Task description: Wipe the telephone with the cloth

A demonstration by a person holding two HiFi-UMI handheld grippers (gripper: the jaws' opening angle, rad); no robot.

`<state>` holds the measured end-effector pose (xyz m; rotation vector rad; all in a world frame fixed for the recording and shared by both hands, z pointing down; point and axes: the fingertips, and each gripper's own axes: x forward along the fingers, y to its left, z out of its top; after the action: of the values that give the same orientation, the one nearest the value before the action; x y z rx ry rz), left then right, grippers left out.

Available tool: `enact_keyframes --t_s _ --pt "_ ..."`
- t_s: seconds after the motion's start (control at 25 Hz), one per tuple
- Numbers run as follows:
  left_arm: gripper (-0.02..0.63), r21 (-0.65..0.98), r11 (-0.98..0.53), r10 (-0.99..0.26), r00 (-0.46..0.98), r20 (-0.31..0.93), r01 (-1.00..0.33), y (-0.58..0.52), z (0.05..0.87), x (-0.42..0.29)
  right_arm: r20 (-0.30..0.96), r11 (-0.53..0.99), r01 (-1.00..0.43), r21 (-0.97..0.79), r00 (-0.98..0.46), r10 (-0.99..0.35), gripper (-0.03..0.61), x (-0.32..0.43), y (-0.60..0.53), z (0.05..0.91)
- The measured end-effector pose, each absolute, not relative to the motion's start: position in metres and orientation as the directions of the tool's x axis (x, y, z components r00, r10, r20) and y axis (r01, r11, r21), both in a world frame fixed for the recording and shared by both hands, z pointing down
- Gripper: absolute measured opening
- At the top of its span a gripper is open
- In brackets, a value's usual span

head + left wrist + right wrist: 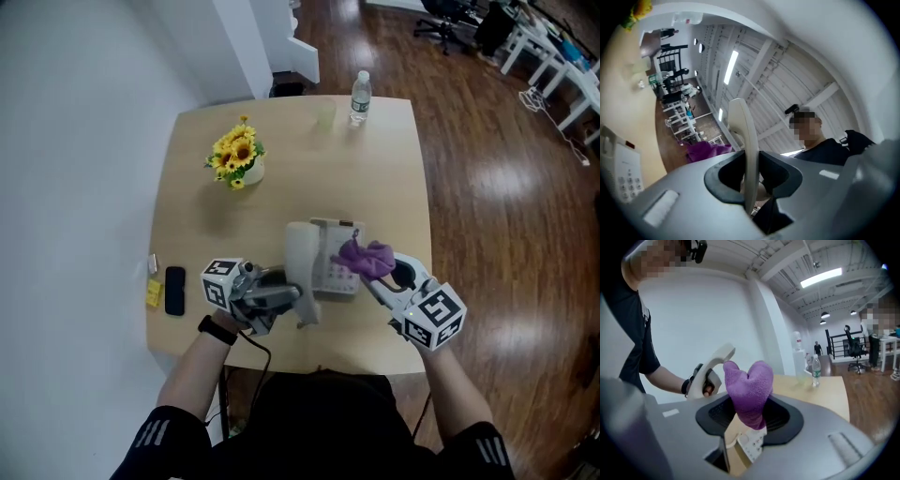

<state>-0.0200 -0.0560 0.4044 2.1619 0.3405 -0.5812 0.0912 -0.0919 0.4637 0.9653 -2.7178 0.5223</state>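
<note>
The cream telephone base (336,265) lies on the wooden table (197,216) near its front edge. My left gripper (291,294) is shut on the cream handset (302,270) and holds it up, just left of the base. In the left gripper view the handset (746,150) stands edge-on between the jaws of the left gripper (752,177). My right gripper (377,277) is shut on the purple cloth (367,256), which hangs over the base's right side. The right gripper view shows the cloth (749,389) bunched between the jaws of the right gripper (750,417), next to the handset (712,365), with the keypad (752,442) below.
A pot of sunflowers (238,158) stands at the table's back left. A water bottle (360,97) and a pale cup (325,114) are at the far edge. A black phone (174,290) and a yellow item (153,292) lie at the left edge.
</note>
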Motion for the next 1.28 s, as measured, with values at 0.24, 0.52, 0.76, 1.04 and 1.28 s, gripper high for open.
enact_keyframes --t_s 0.24,0.52,0.76,1.04,1.28 --pt "0.087 0.519 -0.644 0.169 0.766 -0.62 0.562 -0.011 0.331 -0.031 0.103 0.842 -0.524 -0.129 -0.852 -0.514 0.169 0.056 -0.1 0.351" --pt "0.087 0.393 -0.626 0.232 0.642 -0.731 0.674 0.021 0.292 -0.058 0.011 0.922 -0.378 0.08 -0.925 -0.38 0.167 -0.004 -0.075 0.268" --pt "0.089 0.374 -0.62 0.227 0.614 -0.756 0.689 0.035 0.284 -0.065 0.104 0.928 -0.259 0.269 -0.95 -0.295 0.161 -0.045 -0.035 0.264" --pt "0.087 0.353 -0.628 0.192 0.577 -0.794 0.694 0.04 0.278 -0.078 0.193 0.893 -0.129 0.432 -0.954 -0.231 0.155 -0.046 0.009 0.281" --pt "0.087 0.338 -0.615 0.206 0.559 -0.803 0.713 0.042 0.278 -0.089 0.147 0.89 -0.221 0.399 -0.942 -0.3 0.155 -0.045 -0.008 0.275"
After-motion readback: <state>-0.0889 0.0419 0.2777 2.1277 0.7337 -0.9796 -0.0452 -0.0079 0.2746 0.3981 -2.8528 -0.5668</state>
